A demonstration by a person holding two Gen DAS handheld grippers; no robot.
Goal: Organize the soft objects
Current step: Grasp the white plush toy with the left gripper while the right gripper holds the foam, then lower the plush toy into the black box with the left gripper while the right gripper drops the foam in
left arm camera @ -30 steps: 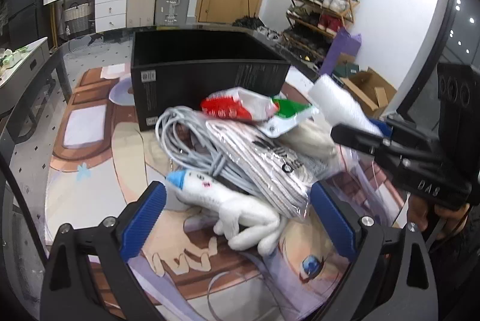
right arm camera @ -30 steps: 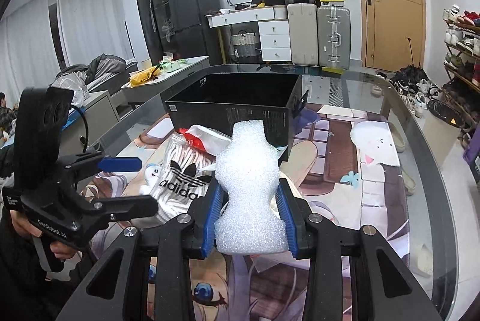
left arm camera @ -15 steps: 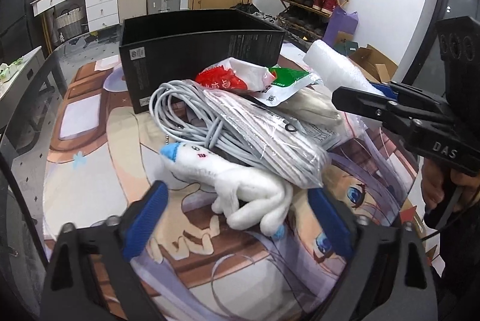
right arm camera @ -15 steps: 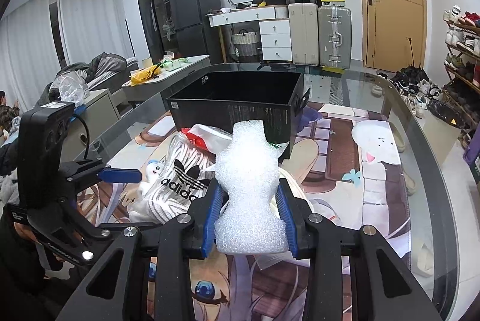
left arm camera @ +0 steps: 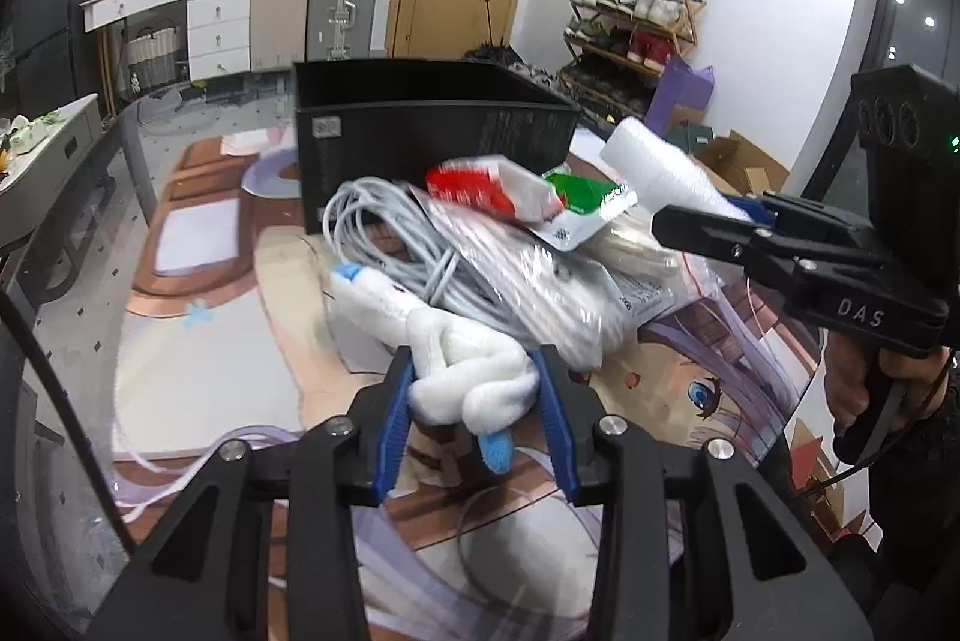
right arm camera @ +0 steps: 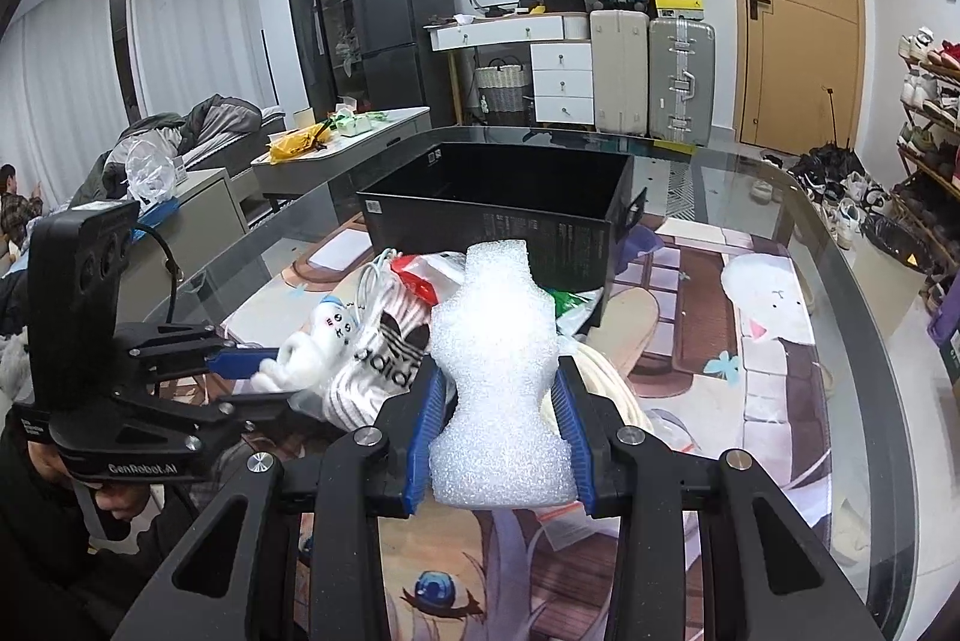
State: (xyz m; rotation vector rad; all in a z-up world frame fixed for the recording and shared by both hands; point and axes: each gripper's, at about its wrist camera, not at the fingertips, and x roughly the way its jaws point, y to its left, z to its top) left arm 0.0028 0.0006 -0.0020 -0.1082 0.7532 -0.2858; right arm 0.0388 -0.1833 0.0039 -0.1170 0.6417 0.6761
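Left wrist view: left tool [left arm camera: 474,401] pinching white plush toy [left arm camera: 462,377] at pile edge on counter [left arm camera: 198,341]; cable coil [left arm camera: 390,245] overlapping, likely snagging on lift. Right tool [right arm camera: 498,437] squeezing foam piece [right arm camera: 498,371]; black box [right arm camera: 504,215] behind.

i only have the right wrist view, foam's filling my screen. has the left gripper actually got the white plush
Observer: Yes. In the left wrist view the left gripper is shut on the white plush toy, pinching its bunched limbs.
Operator: is it free of the cable
Observer: No, its head end lies against the grey cable coil.
Operator: and my foam
Observer: The right gripper is shut on the foam piece, held short of the black box.
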